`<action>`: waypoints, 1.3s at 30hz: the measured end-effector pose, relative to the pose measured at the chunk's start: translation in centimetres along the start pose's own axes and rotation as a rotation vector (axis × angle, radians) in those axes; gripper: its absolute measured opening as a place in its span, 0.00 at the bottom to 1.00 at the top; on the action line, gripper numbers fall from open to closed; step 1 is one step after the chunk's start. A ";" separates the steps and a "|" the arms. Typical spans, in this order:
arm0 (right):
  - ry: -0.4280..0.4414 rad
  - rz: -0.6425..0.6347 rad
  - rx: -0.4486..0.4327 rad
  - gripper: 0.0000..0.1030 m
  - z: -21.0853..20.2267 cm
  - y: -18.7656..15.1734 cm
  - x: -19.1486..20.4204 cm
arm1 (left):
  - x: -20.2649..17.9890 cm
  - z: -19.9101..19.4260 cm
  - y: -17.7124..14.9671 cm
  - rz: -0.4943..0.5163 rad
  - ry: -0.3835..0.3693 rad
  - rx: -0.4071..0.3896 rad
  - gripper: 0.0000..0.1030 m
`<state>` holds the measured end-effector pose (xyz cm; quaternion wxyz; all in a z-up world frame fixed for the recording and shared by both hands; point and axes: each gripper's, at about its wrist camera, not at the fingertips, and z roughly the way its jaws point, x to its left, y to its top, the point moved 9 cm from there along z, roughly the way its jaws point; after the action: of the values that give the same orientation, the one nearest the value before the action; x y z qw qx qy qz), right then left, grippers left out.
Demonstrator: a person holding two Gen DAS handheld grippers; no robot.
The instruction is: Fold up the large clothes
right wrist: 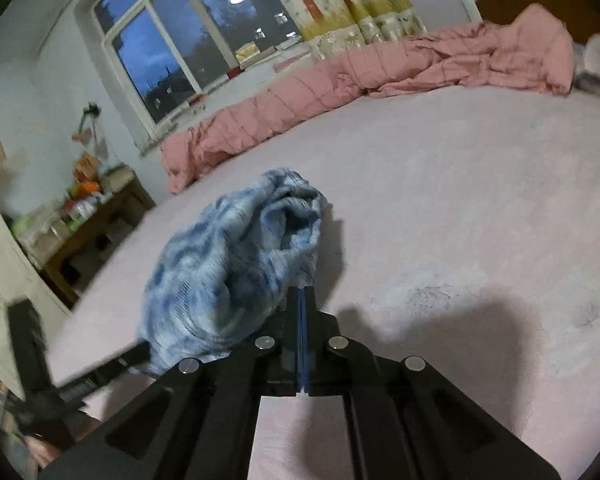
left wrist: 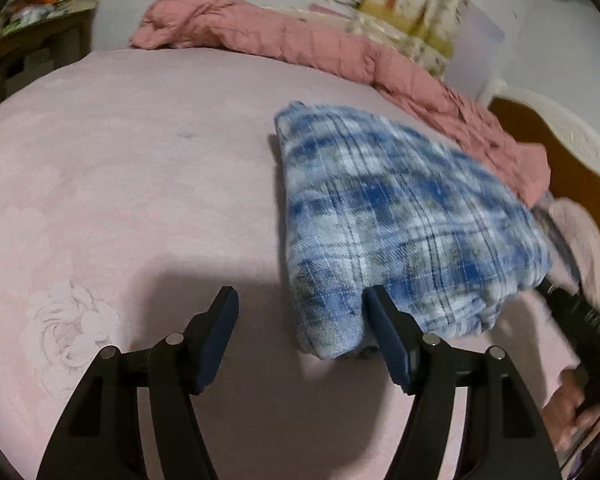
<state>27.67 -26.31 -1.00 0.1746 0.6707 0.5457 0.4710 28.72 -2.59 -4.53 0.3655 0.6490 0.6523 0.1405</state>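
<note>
Left wrist: folded blue plaid garment (left wrist: 400,216).

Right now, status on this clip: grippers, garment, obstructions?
Left gripper open, empty. Right gripper shut on plaid shirt, bundled. Pink quilt lies apart, far side.

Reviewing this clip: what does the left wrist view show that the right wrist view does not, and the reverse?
Only the left wrist view shows the left tool open, its right finger beside the blue-and-white plaid folded garment, and a faint rose print on the sheet.

Only the right wrist view shows the right tool shut at the garment's edge, whether gripping cloth is unclear, plus the dark window and the cluttered wooden side table.

Both show the garment, the pale pink bed sheet and the rumpled salmon-pink quilt.
</note>
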 end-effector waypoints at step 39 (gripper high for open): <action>-0.078 -0.127 0.060 0.74 2.0 -0.3 3.9 | -2.9 -5.1 4.0 0.081 -0.046 -0.260 0.87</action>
<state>28.98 -22.10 -0.51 0.2051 0.6574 0.5939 0.4159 28.02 -3.42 2.54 0.4555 0.6250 0.5932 0.2238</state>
